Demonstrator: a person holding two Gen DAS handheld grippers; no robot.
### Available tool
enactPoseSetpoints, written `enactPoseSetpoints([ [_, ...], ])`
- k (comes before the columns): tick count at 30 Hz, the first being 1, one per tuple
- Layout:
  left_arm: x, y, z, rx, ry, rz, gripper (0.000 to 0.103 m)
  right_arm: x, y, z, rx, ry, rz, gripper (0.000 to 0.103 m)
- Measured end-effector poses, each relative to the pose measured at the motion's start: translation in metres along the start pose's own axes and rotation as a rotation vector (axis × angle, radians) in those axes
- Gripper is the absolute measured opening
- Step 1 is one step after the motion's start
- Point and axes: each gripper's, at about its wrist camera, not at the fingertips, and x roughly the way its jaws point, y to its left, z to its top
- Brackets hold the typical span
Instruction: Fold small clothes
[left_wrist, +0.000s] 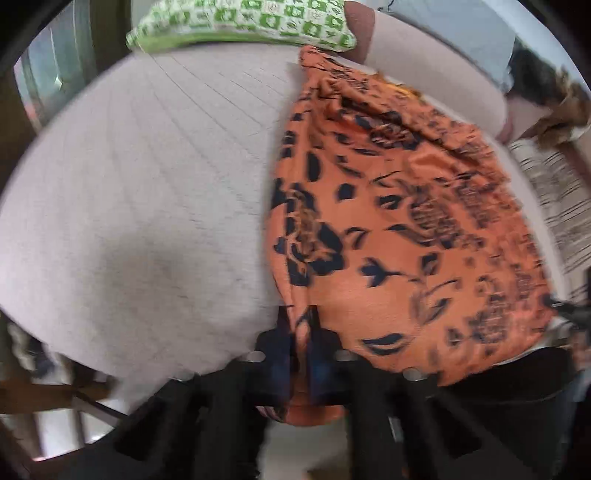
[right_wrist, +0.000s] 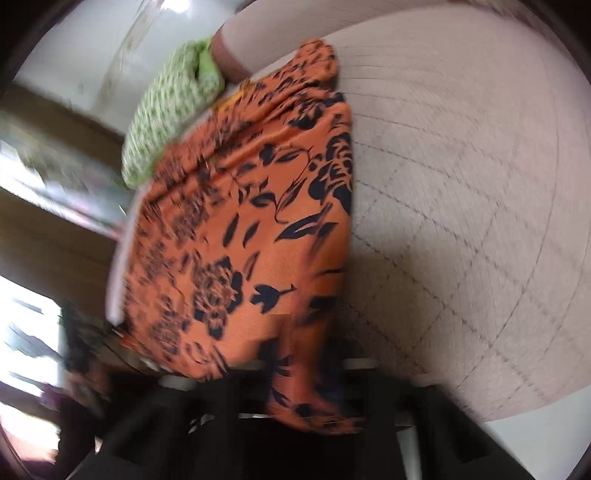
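On the bed: an orange garment of thin fabric with a dark floral print (left_wrist: 399, 229) is spread over the pale quilted bed cover with stitched diamond lines (left_wrist: 147, 184); its far end reaches the green-and-white patterned pillow (left_wrist: 240, 22).
Garment in the right view: the same orange cloth (right_wrist: 240, 229) lies along the left part of the cover (right_wrist: 461, 184), just beside the pillow (right_wrist: 166, 122).
Left gripper (left_wrist: 301, 354): the jaws are closed tight on a bunched near corner of the garment; cloth is seen pinched between them and hanging below.
Right gripper (right_wrist: 299, 369): the jaws are likewise closed on the other near corner, with a fold of orange cloth trailing towards the camera.
Step in hand: both near corners appear to be taken up, so a fold away from the person is judged to be starting.
How it is done well: the two corners should be lifted together and kept level, so that the hem stays straight.
Tension: the cloth between the grippers should be kept lightly taut, since thin fabric of this kind is likely to sag and crease.
Placement: the lifted edge should be carried over and laid onto the far edge, with the sides matched.
Risk: a thin pinch may slip if it is pulled hard.
Clarity: both views are blurred, so the exact hem cannot be made out.
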Motion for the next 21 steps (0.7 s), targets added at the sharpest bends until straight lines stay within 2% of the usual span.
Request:
enactPoseSetpoints([
  [1,-0.002,0.002,0.000,-0.004,0.006,-0.007,0.006,0.001,0.007,0.002,-0.018,-0.002,-0.025,0.008],
  [3,-0.004,0.005,0.002,-0.009,0.008,-0.029,0.006,-0.003,0.020,0.006,-0.040,-0.018,-0.015,0.007],
  [6,-0.020,0.013,0.013,-0.063,-0.033,-0.152,0.006,-0.021,0.040,0.019,-0.052,-0.074,0.057,0.007],
  [11,-0.055,0.015,0.050,-0.103,-0.123,-0.288,0.006,-0.058,0.051,0.047,-0.006,-0.183,0.195,0.007],
  [14,-0.068,0.011,0.088,-0.108,-0.165,-0.335,0.006,-0.077,0.050,0.073,0.045,-0.250,0.257,0.007],
  [16,-0.072,0.009,0.122,-0.124,-0.189,-0.365,0.006,-0.085,0.049,0.089,0.072,-0.286,0.266,0.007],
  [19,-0.067,0.010,0.174,-0.151,-0.206,-0.378,0.006,-0.090,0.043,0.124,0.132,-0.333,0.297,0.007],
  [21,-0.058,0.014,0.207,-0.168,-0.213,-0.361,0.006,-0.088,0.036,0.156,0.174,-0.363,0.298,0.007],
])
